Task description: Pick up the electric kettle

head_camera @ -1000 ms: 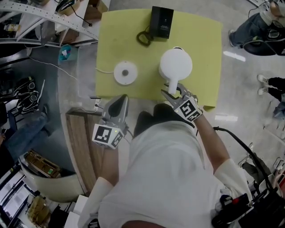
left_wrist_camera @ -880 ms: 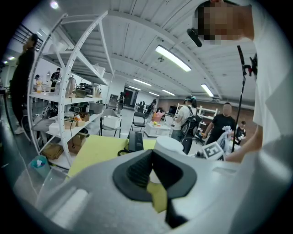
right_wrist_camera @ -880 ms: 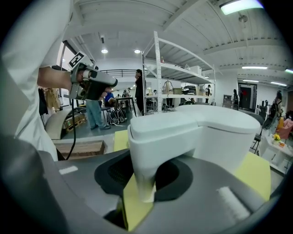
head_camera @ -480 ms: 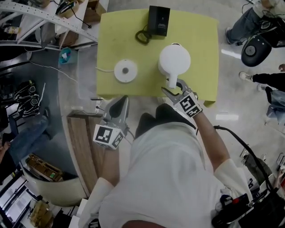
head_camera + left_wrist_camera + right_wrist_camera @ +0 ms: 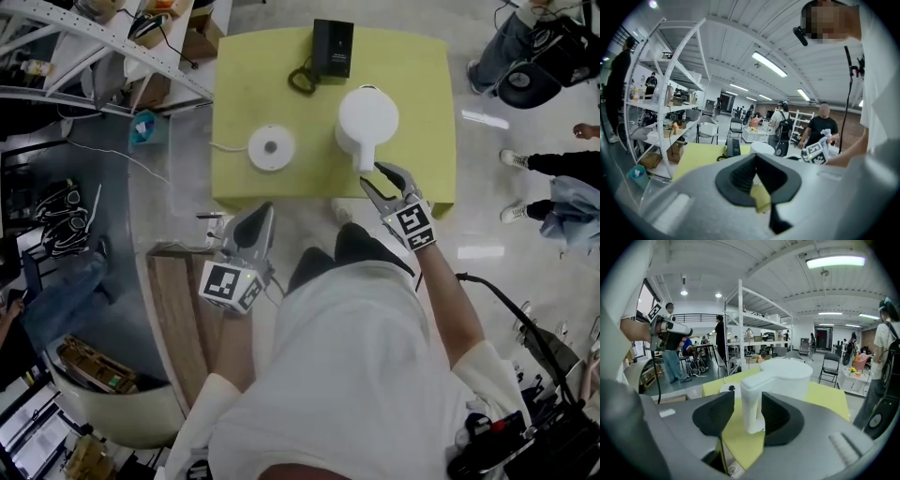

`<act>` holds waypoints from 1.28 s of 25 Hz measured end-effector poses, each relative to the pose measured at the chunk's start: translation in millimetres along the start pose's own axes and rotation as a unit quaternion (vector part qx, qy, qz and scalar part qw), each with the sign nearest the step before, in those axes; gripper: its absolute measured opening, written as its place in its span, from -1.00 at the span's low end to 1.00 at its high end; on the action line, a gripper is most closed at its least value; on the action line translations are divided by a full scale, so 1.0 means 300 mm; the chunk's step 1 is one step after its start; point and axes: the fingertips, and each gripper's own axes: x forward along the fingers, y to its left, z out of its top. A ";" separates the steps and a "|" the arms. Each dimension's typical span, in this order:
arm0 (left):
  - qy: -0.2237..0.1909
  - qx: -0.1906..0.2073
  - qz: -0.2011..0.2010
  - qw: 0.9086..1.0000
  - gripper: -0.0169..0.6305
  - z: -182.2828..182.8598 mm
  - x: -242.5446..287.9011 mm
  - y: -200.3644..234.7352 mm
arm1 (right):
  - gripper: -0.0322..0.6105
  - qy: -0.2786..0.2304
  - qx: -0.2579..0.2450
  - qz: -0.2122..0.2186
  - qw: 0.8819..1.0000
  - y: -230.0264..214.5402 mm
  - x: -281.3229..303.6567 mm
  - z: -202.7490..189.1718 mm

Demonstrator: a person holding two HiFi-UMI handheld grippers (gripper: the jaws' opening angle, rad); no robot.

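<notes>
Because blocked by the torso (image 5: pixel 347 375), cannot trace either upper arm. Points left gripper (image 5: pixel 262 208) slightly down, off the yellow table (image 5: pixel 422 94), jaws together, empty. Tilts right gripper (image 5: pixel 370 174) down, 2 jaws just opened wide, flanking without pressing the handle (image 5: pixel 365 159) of the electric kettle (image 5: pixel 367 117) upright on that table.

Black box (image 5: pixel 333 49) and round white base (image 5: pixel 271 148) on yellow table (image 5: pixel 427 112), metal shelving (image 5: pixel 103 37) nearby.
</notes>
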 end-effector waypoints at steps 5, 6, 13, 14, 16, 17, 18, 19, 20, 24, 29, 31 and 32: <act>-0.001 0.011 -0.009 1.000 -0.93 0.016 -0.094 -0.015 | -0.43 -0.037 0.012 -0.040 0.998 0.051 -0.113 0.106; -0.002 0.013 -0.011 1.000 -0.93 0.020 -0.111 -0.018 | -0.46 -0.044 0.013 -0.048 0.998 0.060 -0.134 0.124; -0.007 0.029 -0.028 0.999 -0.93 0.035 -0.254 -0.033 | -0.75 -0.081 0.016 -0.106 0.991 0.152 -0.284 0.237; -0.010 0.031 -0.031 0.999 -0.93 0.037 -0.273 -0.037 | -0.76 -0.087 0.016 -0.113 0.990 0.168 -0.307 0.253; -0.014 0.037 -0.037 0.999 -0.93 0.034 -0.304 -0.047 | -0.85 -0.099 0.015 -0.126 0.987 0.198 -0.350 0.275; -0.016 0.040 -0.040 0.998 -0.94 0.032 -0.316 -0.053 | -0.92 -0.103 0.015 -0.132 0.986 0.212 -0.369 0.282; -0.018 0.043 -0.043 0.998 -0.94 0.030 -0.325 -0.061 | -0.92 -0.107 0.014 -0.137 0.985 0.226 -0.386 0.286; -0.019 0.046 -0.047 0.998 -0.94 0.028 -0.333 -0.069 | -0.92 -0.109 0.014 -0.141 0.984 0.240 -0.402 0.288; -0.020 0.048 -0.052 0.997 -0.94 0.028 -0.341 -0.080 | -0.92 -0.110 0.013 -0.144 0.983 0.255 -0.418 0.290; -0.022 0.050 -0.070 0.996 -0.94 0.034 -0.369 -0.133 | -0.92 -0.111 0.017 -0.150 0.982 0.316 -0.489 0.299; -0.026 0.056 -0.077 0.995 -0.94 0.028 -0.398 -0.193 | -0.92 -0.116 0.028 -0.143 0.982 0.372 -0.566 0.294; -0.029 0.056 -0.075 0.995 -0.94 0.021 -0.415 -0.221 | -0.92 -0.118 0.030 -0.139 0.983 0.389 -0.596 0.284; -0.030 0.056 -0.074 0.995 -0.93 0.017 -0.424 -0.239 | -0.92 -0.119 0.031 -0.137 0.983 0.395 -0.612 0.277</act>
